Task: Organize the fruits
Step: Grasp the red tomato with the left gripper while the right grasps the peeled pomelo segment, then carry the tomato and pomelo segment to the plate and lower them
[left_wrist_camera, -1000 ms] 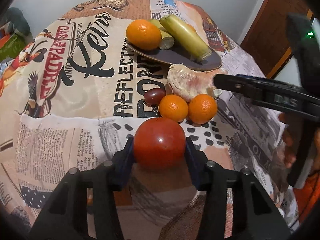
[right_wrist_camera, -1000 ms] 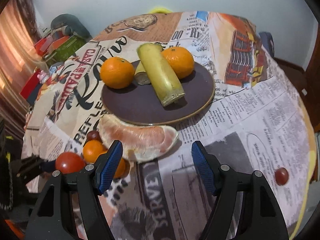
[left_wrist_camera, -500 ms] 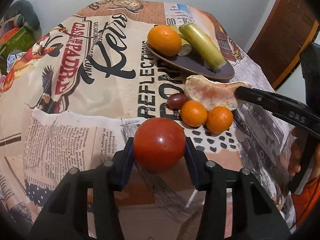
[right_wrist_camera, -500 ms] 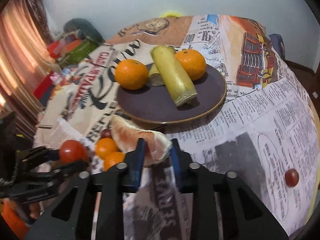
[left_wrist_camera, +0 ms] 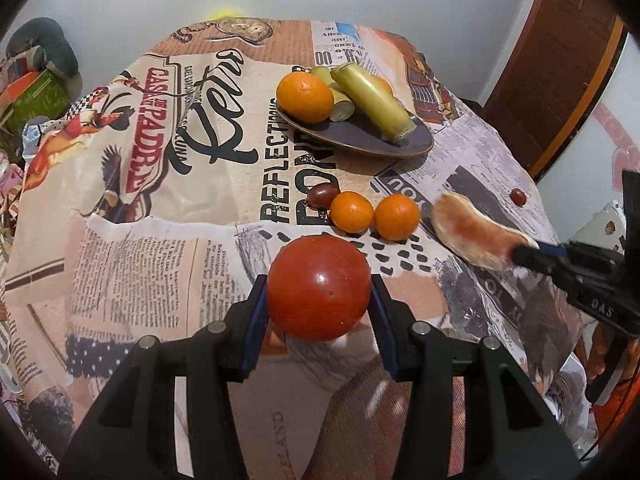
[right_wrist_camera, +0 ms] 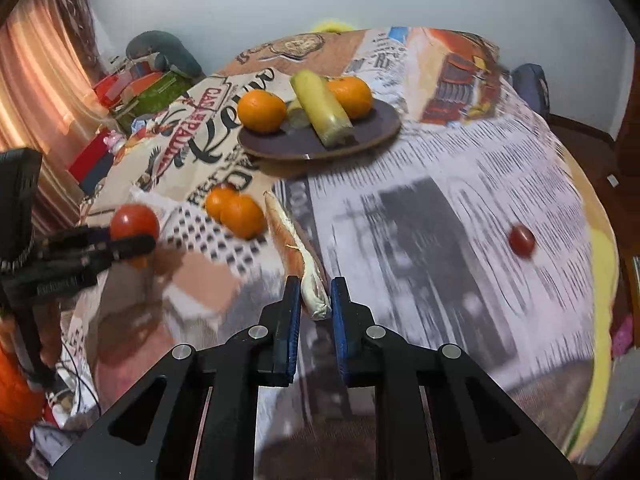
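My left gripper (left_wrist_camera: 318, 300) is shut on a red tomato (left_wrist_camera: 319, 287) and holds it above the table's near edge. My right gripper (right_wrist_camera: 315, 304) is shut on one end of a peeled pomelo segment (right_wrist_camera: 294, 258) and holds it lifted off the cloth; the segment also shows in the left wrist view (left_wrist_camera: 472, 236). A dark plate (left_wrist_camera: 360, 138) at the back holds an orange (left_wrist_camera: 305, 97) and yellow-green cane pieces (left_wrist_camera: 374, 101). Two small tangerines (left_wrist_camera: 374, 216) and a dark grape (left_wrist_camera: 322, 195) lie in front of the plate.
A small red grape (right_wrist_camera: 521, 241) lies alone on the right of the printed tablecloth (right_wrist_camera: 460, 184). A second orange (right_wrist_camera: 350, 96) sits on the plate's far side. Clutter and a curtain stand beyond the table's left edge; a wooden door is at the right.
My right gripper shut on the pomelo segment, lifted it and drew it back from the plate toward the near right. My left gripper rose and pulled back slightly with the tomato.
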Demonstrator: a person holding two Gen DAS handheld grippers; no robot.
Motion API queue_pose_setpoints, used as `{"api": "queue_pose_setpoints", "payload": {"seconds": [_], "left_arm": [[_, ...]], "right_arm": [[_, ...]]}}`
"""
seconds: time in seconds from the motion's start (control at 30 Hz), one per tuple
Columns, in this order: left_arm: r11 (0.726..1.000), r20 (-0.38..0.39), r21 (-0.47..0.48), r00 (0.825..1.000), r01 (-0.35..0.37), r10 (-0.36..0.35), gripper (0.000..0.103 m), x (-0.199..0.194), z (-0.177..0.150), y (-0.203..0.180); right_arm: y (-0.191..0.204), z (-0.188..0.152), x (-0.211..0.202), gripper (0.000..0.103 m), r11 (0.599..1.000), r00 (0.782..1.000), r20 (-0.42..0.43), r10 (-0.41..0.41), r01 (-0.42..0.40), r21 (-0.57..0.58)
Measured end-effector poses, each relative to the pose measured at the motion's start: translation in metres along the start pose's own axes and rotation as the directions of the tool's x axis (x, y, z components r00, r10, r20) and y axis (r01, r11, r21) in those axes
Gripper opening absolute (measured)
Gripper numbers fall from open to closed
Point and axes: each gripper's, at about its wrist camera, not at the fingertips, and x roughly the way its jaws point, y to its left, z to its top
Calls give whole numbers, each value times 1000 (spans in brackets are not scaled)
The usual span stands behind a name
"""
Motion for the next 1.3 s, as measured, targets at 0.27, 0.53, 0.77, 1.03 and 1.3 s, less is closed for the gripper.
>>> {"api": "queue_pose_setpoints", "payload": {"seconds": [0.27, 0.53, 0.77, 1.03, 1.3], "left_arm": [[1000, -12, 10, 1000, -2, 2, 47, -3, -8, -7], [1000, -11, 11, 1000, -6, 6, 47, -1, -5, -9], [1000, -20, 11, 1000, -5, 5, 47, 6, -2, -9], [1000, 3, 23, 1000, 11, -11, 47, 6, 10, -14], [999, 44, 38, 999, 16, -17, 47, 7, 35, -21]], "right_arm": [[-12, -7, 8, 22, 1000, 1000, -14, -18, 18, 14], [-5, 10, 41, 43, 999, 997, -73, -34, 32, -29], [4, 8, 54, 39, 994, 995, -80, -65, 57, -96], [-1, 11, 44, 38, 998, 998, -46, -39, 36, -60], [0, 36, 23, 38, 997, 998, 47, -44, 47, -58]]}}
